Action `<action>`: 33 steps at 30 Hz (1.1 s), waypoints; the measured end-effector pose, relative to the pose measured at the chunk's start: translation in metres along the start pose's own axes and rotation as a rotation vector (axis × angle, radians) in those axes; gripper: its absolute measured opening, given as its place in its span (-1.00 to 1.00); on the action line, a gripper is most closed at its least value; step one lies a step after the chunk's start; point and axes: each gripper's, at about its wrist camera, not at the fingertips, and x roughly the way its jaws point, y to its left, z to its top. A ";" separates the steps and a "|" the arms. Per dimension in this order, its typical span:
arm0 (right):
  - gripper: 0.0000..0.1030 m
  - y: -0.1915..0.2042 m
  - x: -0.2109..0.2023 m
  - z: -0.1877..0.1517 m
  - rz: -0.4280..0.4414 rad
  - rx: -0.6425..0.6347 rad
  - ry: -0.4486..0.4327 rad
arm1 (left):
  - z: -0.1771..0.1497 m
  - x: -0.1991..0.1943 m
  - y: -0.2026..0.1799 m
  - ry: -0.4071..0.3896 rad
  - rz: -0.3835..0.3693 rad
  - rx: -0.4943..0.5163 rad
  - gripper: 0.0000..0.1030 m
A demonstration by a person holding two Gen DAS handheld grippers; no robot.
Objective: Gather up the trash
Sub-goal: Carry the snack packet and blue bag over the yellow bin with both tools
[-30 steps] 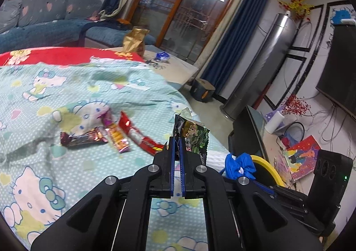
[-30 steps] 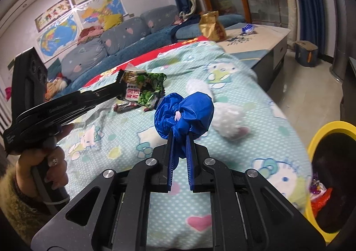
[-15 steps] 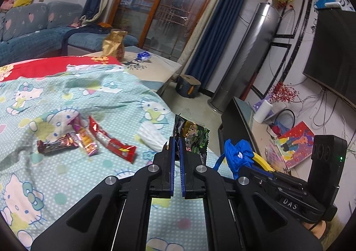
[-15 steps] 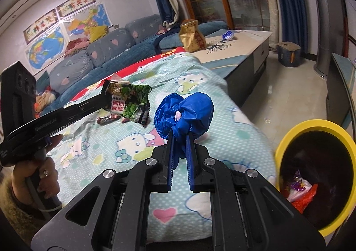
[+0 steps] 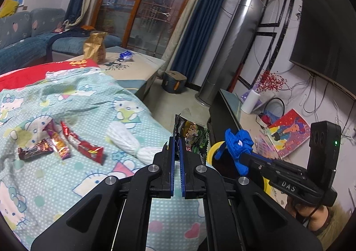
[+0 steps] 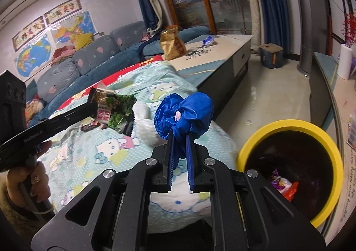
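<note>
My left gripper (image 5: 176, 141) is shut on a green snack bag (image 5: 191, 137), held above the bed's edge; the bag also shows in the right wrist view (image 6: 116, 113). My right gripper (image 6: 179, 137) is shut on a crumpled blue shoe cover (image 6: 185, 113), which also shows in the left wrist view (image 5: 237, 145). A yellow-rimmed trash bin (image 6: 289, 124) stands on the floor to the right of the bed, with wrappers inside. On the bed lie a red wrapper (image 5: 85, 145), an orange-pink wrapper (image 5: 59, 145), a dark wrapper (image 5: 33, 152) and a white wad (image 5: 124, 139).
The bed has a Hello Kitty cover (image 5: 66, 184). A low table (image 6: 222, 48) behind it bears a gold bag (image 6: 172, 43) and a blue wrapper (image 6: 208, 40). A dark TV bench (image 5: 224, 113) and a silver tower unit (image 5: 227, 50) stand right. A sofa (image 6: 89, 66) is behind.
Both grippers have swung right toward the bed's edge with their loads. The yellow bin has come fully into the right wrist view, closer below the blue shoe cover.
</note>
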 end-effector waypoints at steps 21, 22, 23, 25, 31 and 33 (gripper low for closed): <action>-0.87 -0.065 -0.039 0.001 -0.137 0.051 -0.037 | -0.015 0.023 -0.066 0.068 -0.090 0.134 -0.92; -0.87 -0.068 -0.040 0.000 -0.142 0.056 -0.038 | -0.015 0.025 -0.070 0.070 -0.093 0.141 -0.92; -0.87 -0.071 -0.041 0.000 -0.149 0.061 -0.039 | -0.016 0.026 -0.072 0.072 -0.096 0.146 -0.92; -0.87 -0.079 -0.044 0.000 -0.162 0.071 -0.041 | -0.017 0.028 -0.078 0.077 -0.105 0.155 -0.92; -0.87 -0.097 -0.049 0.002 -0.194 0.101 -0.048 | -0.022 0.035 -0.093 0.093 -0.126 0.190 -0.92; -0.87 -0.102 -0.050 0.000 -0.205 0.115 -0.050 | -0.024 0.037 -0.098 0.099 -0.132 0.200 -0.92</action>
